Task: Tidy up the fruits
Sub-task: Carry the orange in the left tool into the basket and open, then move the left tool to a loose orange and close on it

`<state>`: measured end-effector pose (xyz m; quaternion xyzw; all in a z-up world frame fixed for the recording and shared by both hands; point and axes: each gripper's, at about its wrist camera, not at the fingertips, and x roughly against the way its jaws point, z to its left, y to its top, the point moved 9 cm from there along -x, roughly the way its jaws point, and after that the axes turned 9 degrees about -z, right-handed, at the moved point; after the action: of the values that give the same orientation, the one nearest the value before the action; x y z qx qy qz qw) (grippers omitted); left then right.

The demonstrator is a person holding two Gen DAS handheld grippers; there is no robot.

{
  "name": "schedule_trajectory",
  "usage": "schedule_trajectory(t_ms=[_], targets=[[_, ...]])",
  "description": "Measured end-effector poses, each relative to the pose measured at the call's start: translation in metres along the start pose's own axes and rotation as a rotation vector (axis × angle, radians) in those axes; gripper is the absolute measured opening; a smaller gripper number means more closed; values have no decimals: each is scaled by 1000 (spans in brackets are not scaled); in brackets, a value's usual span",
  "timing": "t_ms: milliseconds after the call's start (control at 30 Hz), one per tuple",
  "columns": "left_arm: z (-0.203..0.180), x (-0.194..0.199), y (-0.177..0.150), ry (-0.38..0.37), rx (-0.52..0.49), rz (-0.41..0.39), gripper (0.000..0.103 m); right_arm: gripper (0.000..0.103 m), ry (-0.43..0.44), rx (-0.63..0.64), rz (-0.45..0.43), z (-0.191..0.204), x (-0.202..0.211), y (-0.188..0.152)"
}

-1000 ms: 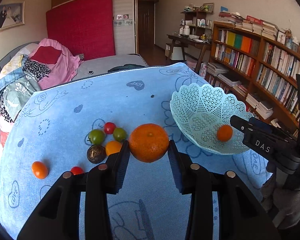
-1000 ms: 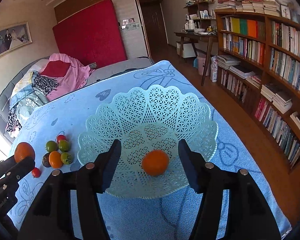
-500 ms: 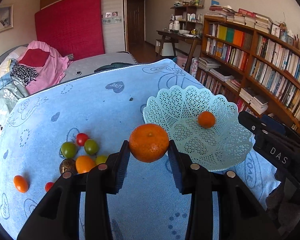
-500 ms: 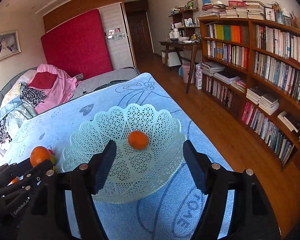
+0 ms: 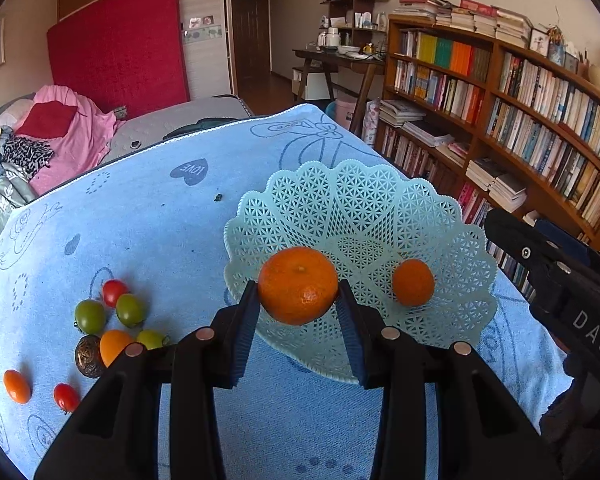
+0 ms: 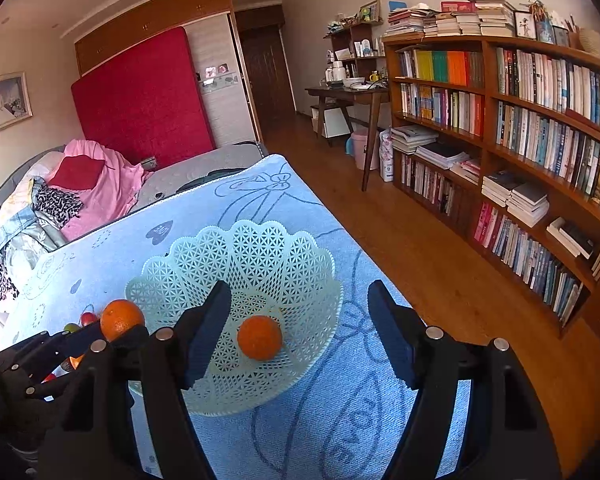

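My left gripper (image 5: 298, 293) is shut on a large orange (image 5: 298, 282) and holds it in the air over the near left rim of the pale green lattice basket (image 5: 340, 200). A smaller orange (image 5: 413, 282) lies inside the basket. In the right wrist view my right gripper (image 6: 298, 294) hovers just behind the basket (image 6: 236, 248). Its jaws are opening and nothing is gripped; the smaller orange (image 6: 259, 338) shows between them but rests on the basket floor. The large orange (image 6: 121, 319) appears at the left of that view.
Small red, green and orange tomatoes (image 5: 112, 312) and a dark round nut (image 5: 87, 356) lie on the blue cloth (image 5: 160, 220) left of the basket. Two more small fruits (image 5: 17, 386) sit near the left edge. A bookshelf (image 6: 520, 120) lines the right wall.
My left gripper has carried the large orange rightward from the fruit cluster to the basket's rim. My right gripper has drawn back from the basket and its jaws have spread wider.
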<state>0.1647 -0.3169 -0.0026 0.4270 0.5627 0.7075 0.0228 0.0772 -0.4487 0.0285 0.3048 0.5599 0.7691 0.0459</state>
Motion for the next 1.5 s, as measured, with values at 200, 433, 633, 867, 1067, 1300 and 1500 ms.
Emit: schedule_trajectory(t_ms=[200,433,633,867,1067,1300,1500], targets=[[3,0,6,19,20,-33,82,82,1,4,-15,2,3,3],[16,7,12,60,21,-63,90,82,13,-17,-21,2,7,5],[27,14,12,111,17,-74,94,83,45,-45,-57,6,20,13],[44,21,10,166,13,-79,94,89,126,-39,-98,28,39,19],[68,32,5,204,48,-75,94,89,201,-18,-105,54,52,16],[108,49,-5,276,93,-70,94,89,265,22,-87,85,59,6],[146,64,-22,352,141,-46,94,89,304,59,-67,105,62,-6]])
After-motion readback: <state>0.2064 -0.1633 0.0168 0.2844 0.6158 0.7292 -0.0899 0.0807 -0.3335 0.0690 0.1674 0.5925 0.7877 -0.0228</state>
